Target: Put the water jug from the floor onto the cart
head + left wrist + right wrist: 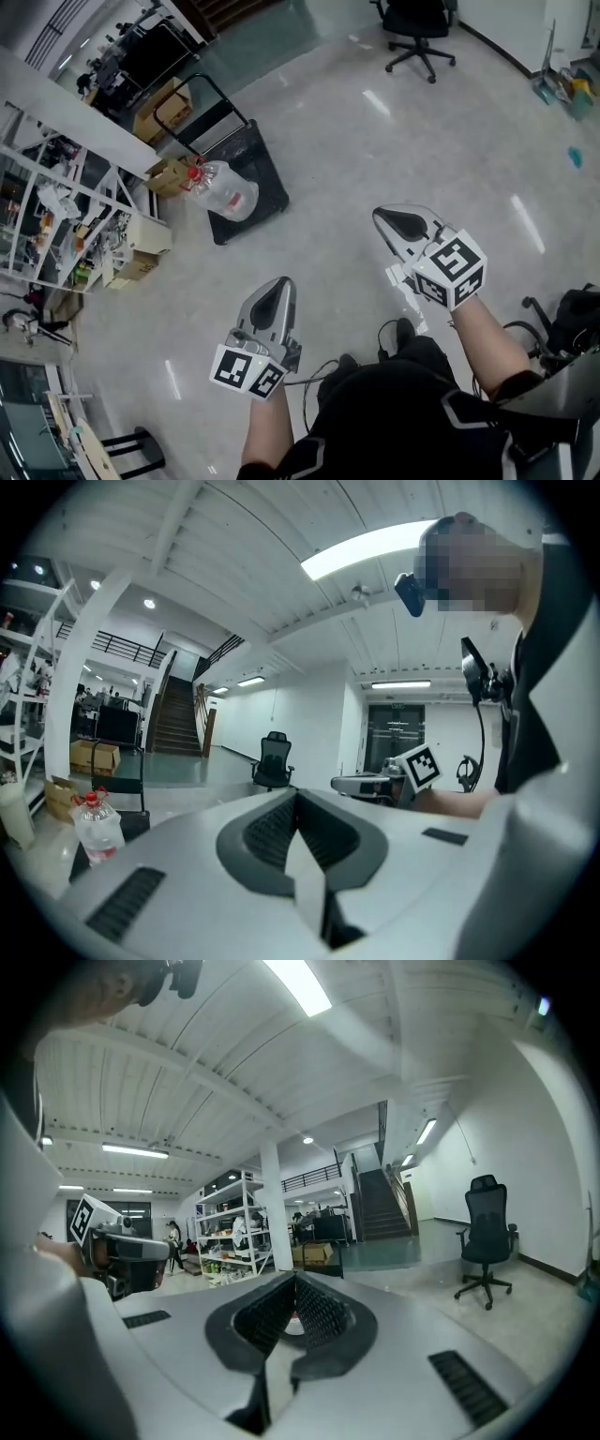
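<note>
**Fingers shut on both grippers, nothing held; jug over by the cart**

L gripper and R gripper: fingers pressed together in each gripper view, nothing btwn them. Both are held out level in front of the person, well apart from the load.

Progress: the water jug looks to stand w/ its base on the left edge of the cart deck, not on the floor. If so, the lift is prob done. Can't be fully sure from this angle; the base may only touch the deck edge. If it's on the floor: approach, grip, lift.

Jug: clear plastic, big rounded body, red cap, upright, no visible damage. Just beside a cardboard box.
</note>
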`<state>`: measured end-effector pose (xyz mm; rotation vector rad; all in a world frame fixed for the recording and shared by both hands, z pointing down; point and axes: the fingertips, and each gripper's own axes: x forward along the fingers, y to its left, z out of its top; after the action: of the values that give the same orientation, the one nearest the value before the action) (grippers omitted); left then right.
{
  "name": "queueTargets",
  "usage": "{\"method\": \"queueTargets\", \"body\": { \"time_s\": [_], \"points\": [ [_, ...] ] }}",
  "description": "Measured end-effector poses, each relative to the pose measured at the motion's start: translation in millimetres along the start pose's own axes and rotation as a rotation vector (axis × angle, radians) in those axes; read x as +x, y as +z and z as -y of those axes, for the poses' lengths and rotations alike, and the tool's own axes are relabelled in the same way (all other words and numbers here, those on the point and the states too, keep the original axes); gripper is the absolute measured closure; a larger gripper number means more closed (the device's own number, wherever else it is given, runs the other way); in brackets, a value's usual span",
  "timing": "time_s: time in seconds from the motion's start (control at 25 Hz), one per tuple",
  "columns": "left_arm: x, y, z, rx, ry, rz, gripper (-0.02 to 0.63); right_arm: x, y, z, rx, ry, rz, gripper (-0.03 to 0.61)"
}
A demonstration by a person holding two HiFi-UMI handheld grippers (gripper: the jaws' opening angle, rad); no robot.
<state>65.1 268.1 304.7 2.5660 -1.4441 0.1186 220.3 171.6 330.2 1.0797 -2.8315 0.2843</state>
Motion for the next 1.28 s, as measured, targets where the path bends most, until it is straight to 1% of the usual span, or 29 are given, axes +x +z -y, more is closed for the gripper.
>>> {"method": "queueTargets", "body": {
  "time_s": [0.12,0.24,0.32,0.48,0.64,0.72,0.84,1.0,1.12,1.2,1.28],
  "points": [
    [-31.6,-1.8,19.6,0.015,-0.019,0.013,0.614,-20.4,1.2,-32.0,-0.019,-0.003,0.007,0.577],
    [-73.7,-11.5,36.8,0.035,-0.045,0.031,0.614,-41.6,-4.8,-70.9,-0.045,-0.020,0.006,0.577],
    [-105.6,-23.0,39.8,0.037,-0.047,0.040,0.614,-53.7,-10.3,-100.1,-0.054,-0.042,0.010,0.577],
    [-173.5,-48.4,40.0,0.068,-0.044,0.036,0.615,-80.6,-26.5,-165.1,-0.024,-0.093,0.031,0.577],
    [-228.6,-62.3,46.8,0.019,-0.094,0.047,0.614,-103.7,-45.3,-220.7,-0.006,-0.134,-0.015,0.577],
    [-251.0,-64.6,53.4,0.020,-0.103,0.045,0.615,-116.5,-50.2,-243.5,-0.011,-0.139,-0.033,0.577],
    [-269.1,-63.0,72.9,0.027,-0.108,0.051,0.615,-140.2,-54.0,-259.3,-0.015,-0.143,-0.044,0.577],
    [-281.3,-50.0,99.8,0.065,-0.092,0.077,0.615,-167.6,-50.9,-267.3,-0.025,-0.120,-0.033,0.577],
    [-284.5,-35.7,106.5,0.064,-0.060,0.086,0.615,-175.1,-39.4,-271.5,-0.033,-0.090,-0.027,0.577],
    [-284.2,-28.1,121.3,0.058,-0.060,0.097,0.614,-186.0,-33.0,-271.7,-0.043,-0.068,-0.026,0.577],
    [-279.5,-27.2,140.2,0.074,-0.067,0.093,0.614,-201.6,-31.9,-266.9,-0.049,-0.059,-0.021,0.577]
  ]
}}
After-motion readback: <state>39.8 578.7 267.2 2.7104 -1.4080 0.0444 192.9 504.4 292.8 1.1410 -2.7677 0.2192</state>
